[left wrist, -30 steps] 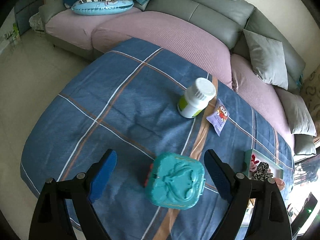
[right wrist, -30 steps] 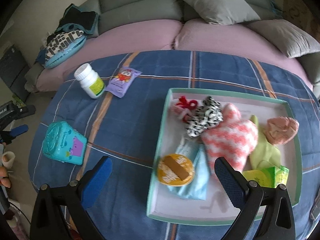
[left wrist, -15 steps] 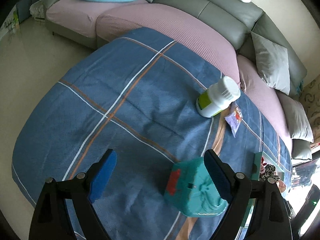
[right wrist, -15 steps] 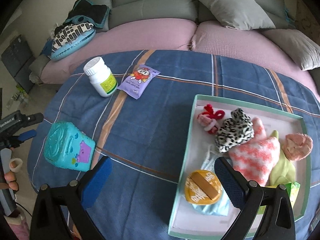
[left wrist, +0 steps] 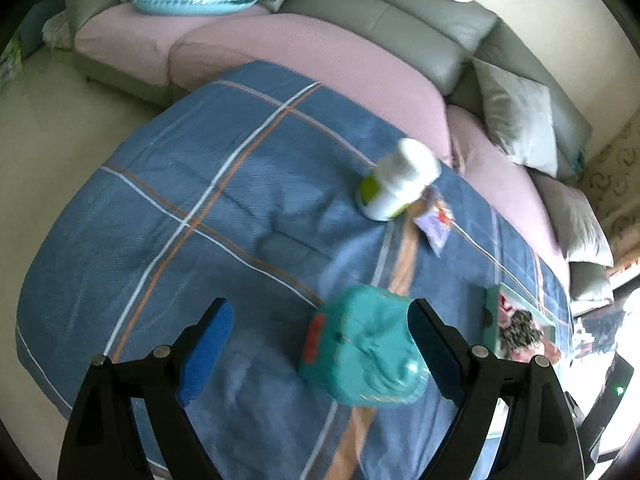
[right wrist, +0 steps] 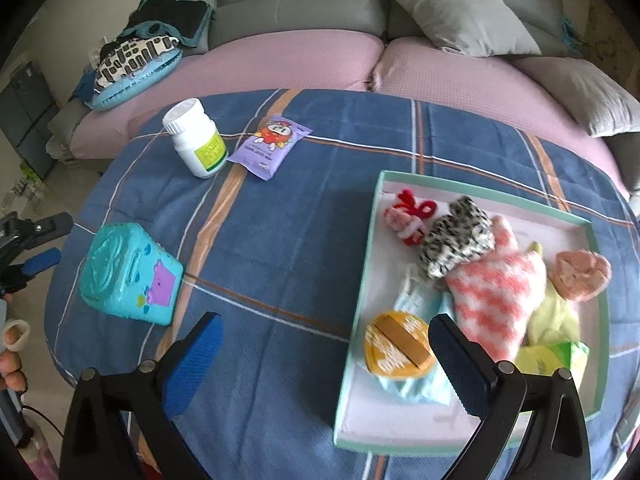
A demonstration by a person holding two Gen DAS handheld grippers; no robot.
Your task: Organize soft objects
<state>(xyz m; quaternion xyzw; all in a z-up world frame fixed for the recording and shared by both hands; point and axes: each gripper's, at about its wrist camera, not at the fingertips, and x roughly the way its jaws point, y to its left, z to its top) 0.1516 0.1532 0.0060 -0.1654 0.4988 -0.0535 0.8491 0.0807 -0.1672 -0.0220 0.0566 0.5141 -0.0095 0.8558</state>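
At the lower right of the right wrist view, a shallow green-rimmed tray [right wrist: 362,280] lies on the blue plaid cloth [right wrist: 304,208] and already holds the soft things: a pink-and-white knitted piece [right wrist: 498,292], a leopard-print scrunchie [right wrist: 456,236], a red-and-pink hair tie [right wrist: 408,216], a peach fuzzy item [right wrist: 582,274], a yellow-green cloth [right wrist: 556,320] and a light blue cloth [right wrist: 416,388] under a round orange tin [right wrist: 396,346]. The right gripper [right wrist: 324,364] hangs above the cloth at the tray's near left edge, its fingers wide apart and holding nothing.

Toward the left of that view sit a teal toy box [right wrist: 128,276], a white pill bottle [right wrist: 196,138] and, touching it, a purple snack packet [right wrist: 270,146]. None of these sits in the tray.

In the left wrist view, which is blurred, the left gripper [left wrist: 320,350] is also spread wide and empty, with the teal toy box [left wrist: 360,356] low in the frame, close against the inner face of the right-hand finger and well apart from the other.

Judging from this, the main risk is an off-centre grasp: if the left fingers shut now, one pad would meet the box first and shove or tip it across the loose cloth, which could bunch up. The box looks rigid, so moving it into the tray may be a sorting mistake. On the right side, a low pass could catch the tray rim and shift its contents.
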